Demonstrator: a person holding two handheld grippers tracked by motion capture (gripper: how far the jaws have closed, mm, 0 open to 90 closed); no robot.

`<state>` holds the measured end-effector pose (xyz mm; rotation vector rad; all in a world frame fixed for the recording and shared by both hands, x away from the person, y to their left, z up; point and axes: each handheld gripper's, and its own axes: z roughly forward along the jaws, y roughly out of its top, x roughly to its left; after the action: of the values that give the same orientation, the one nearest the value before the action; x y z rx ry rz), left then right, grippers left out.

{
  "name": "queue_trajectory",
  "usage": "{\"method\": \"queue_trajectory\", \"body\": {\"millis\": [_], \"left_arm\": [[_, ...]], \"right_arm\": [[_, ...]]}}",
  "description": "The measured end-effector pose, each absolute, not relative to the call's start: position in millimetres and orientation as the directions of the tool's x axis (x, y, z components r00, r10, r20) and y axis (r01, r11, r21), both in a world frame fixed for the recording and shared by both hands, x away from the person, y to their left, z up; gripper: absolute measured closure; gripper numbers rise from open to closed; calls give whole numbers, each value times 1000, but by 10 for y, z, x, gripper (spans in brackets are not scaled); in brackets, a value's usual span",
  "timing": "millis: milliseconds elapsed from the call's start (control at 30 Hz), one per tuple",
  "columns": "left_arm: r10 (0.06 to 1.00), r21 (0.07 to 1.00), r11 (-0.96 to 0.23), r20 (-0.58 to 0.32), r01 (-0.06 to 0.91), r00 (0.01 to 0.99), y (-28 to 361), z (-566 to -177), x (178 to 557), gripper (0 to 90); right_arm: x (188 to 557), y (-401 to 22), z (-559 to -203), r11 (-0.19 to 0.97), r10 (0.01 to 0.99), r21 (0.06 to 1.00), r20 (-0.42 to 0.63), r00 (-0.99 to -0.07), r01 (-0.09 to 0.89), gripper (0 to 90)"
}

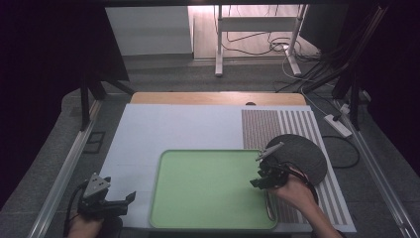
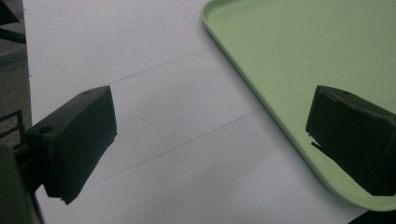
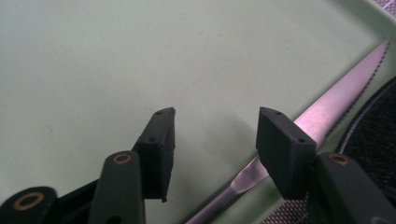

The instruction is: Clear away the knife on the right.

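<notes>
Hidden: the knife's (image 3: 322,109) handle end runs under the right jaw in the right gripper view and out of the bottom edge, so it can't be made out; in the high view the knife (image 1: 268,206) is just a thin glint along the green tray's (image 1: 208,186) right rim.
Knife position: lying flat inside the tray, hard against its right rim, just beside the dark round mat (image 1: 302,153).
Knife axis: long axis runs along the tray's right rim; serrated tip points toward the tray's far right corner, handle toward the near edge.
Right gripper (image 1: 262,179): above the tray's right side, jaws apart, nothing between the pads; the knife passes under the right one.
Left gripper (image 1: 124,199): off the tray's near left corner, over the white sheet (image 2: 154,93), jaws wide apart and empty.
Tray edge: cut off at the right in the left gripper view.
</notes>
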<state>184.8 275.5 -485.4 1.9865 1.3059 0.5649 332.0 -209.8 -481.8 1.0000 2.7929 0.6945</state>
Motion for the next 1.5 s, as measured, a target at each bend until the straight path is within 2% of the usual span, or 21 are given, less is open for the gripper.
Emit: {"method": "queue_trajectory", "body": {"millis": [367,700,833,1000,1100,1500], "left_arm": [[916,740,-263,-11,619,402,2754,-4854,1848,28],[915,740,-263,-11,619,402,2754,-4854,1848,28],[915,740,-263,-12,619,402,2755,-4854,1848,28],[915,740,-263,-11,619,403,2755,-4854,1848,28],[915,740,-262,-13,619,402,2756,-4855,1849,28],[916,740,-260,-14,620,402,2759,-4854,1848,28]], "right_arm": [[3310,-2141,-4753,654,647,490,33,-762,576,253],[3287,-2173,-4714,653,642,513,14,-766,557,185],[3286,-2201,-4718,645,647,526,11,-763,555,121],[3279,-2234,-4735,644,652,534,-8,-758,548,93],[3273,-2257,-4736,639,654,542,-10,-757,545,38],[3181,-2355,-4689,601,679,594,-27,-734,534,0]]}}
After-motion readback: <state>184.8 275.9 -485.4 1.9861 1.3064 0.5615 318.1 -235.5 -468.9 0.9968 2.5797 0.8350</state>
